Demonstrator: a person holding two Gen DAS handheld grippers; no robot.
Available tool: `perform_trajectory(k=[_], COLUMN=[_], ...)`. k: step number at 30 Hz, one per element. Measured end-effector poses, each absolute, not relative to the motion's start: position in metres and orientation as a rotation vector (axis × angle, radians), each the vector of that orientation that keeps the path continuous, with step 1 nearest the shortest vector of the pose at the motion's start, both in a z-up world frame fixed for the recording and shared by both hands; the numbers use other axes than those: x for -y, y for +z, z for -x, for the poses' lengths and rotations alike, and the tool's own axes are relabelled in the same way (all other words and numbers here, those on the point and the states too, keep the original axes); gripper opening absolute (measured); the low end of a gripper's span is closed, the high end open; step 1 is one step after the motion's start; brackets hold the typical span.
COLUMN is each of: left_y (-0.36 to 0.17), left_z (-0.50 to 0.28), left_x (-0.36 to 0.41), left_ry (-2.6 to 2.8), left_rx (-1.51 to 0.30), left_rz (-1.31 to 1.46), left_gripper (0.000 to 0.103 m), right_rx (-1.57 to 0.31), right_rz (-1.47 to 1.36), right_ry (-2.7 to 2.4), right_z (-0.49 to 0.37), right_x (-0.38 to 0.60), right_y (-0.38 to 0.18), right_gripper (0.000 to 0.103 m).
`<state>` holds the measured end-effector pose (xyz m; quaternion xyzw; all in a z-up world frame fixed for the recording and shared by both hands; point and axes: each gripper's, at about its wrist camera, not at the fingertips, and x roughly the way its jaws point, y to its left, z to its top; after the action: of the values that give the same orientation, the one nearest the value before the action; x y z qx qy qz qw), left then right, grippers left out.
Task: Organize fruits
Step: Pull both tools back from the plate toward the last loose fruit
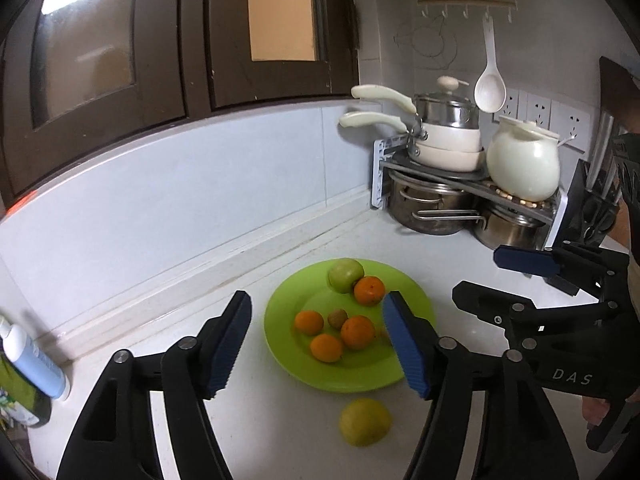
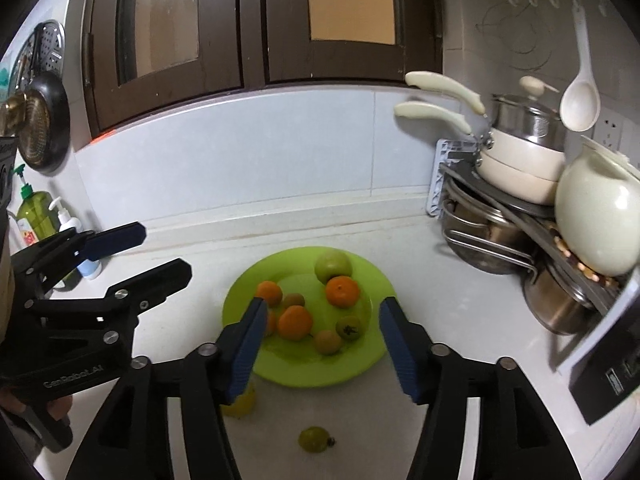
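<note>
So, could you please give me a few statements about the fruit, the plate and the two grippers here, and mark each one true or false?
1. The left gripper is open and holds nothing. True.
2. The right gripper is shut on an orange. False: it is open and empty, above the green plate.
3. A green apple lies on the plate at its far side. True.
4. Every fruit is already on the plate. False: a yellow fruit and a small green fruit lie on the white counter in front of it.
5. The white spoon lies on the counter. False: it hangs from a hook rail on the wall.
</note>
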<state>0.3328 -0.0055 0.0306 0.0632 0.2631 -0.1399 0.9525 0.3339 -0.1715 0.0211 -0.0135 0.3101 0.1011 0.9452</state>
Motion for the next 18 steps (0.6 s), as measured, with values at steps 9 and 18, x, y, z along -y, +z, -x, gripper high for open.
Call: perform_trajectory(k=[9,18], left_y=[0.031,0.019], left_z=[-0.302,-0.280], left_x=[0.000,-0.004], left_ry=[-0.269,-0.273], left_rx=[-0.534,-0.562], left_rz=[-0.115,-0.128], left_gripper=[0.084,0.089], right_rx=[-0.612,-0.630], right_rz=[0.042,0.046], right_ry=[0.175,0.152], right_z=[-0.300,-0.276], right_x=[0.168,0.163], right_y=[0.026,0.019], right_gripper=[0.066,0.066])
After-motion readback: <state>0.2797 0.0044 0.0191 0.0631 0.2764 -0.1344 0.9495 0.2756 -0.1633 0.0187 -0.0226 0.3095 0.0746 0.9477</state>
